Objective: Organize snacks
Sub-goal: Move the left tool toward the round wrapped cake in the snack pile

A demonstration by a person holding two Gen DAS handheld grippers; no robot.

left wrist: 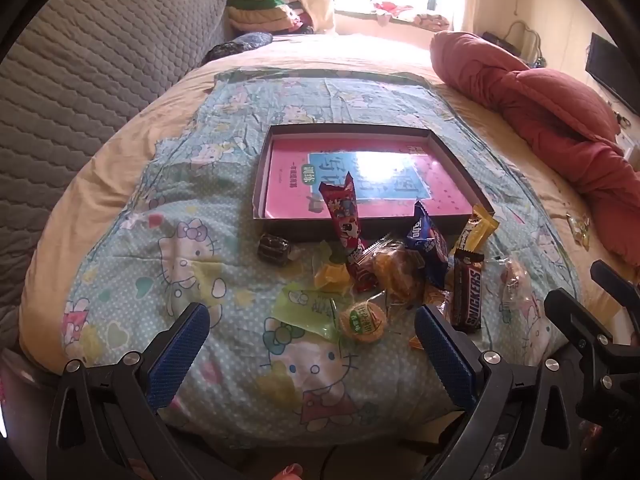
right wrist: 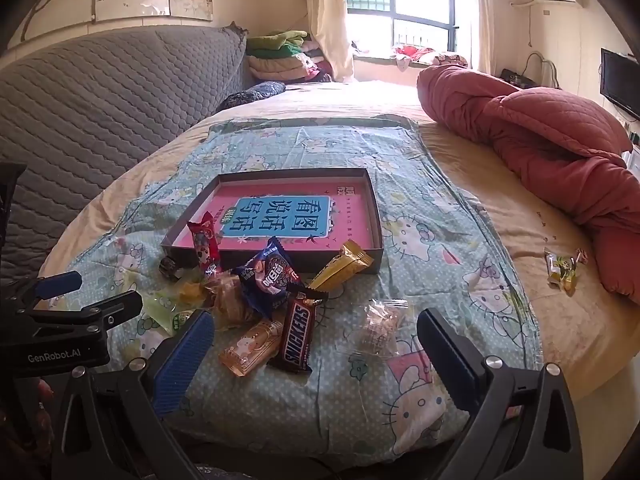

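A pile of wrapped snacks lies on the Hello Kitty blanket in front of a shallow dark box with a pink printed bottom. In it are a Snickers bar, a blue packet, a red stick pack leaning on the box rim, a gold bar, a round green-labelled sweet and a dark round snack. My left gripper is open just short of the pile. My right gripper is open, with the Snickers bar ahead between its fingers, untouched.
A rolled red quilt lies along the right of the bed. A few loose sweets sit beside it. A grey quilted headboard stands on the left, folded bedding by the window, and a TV on the right wall.
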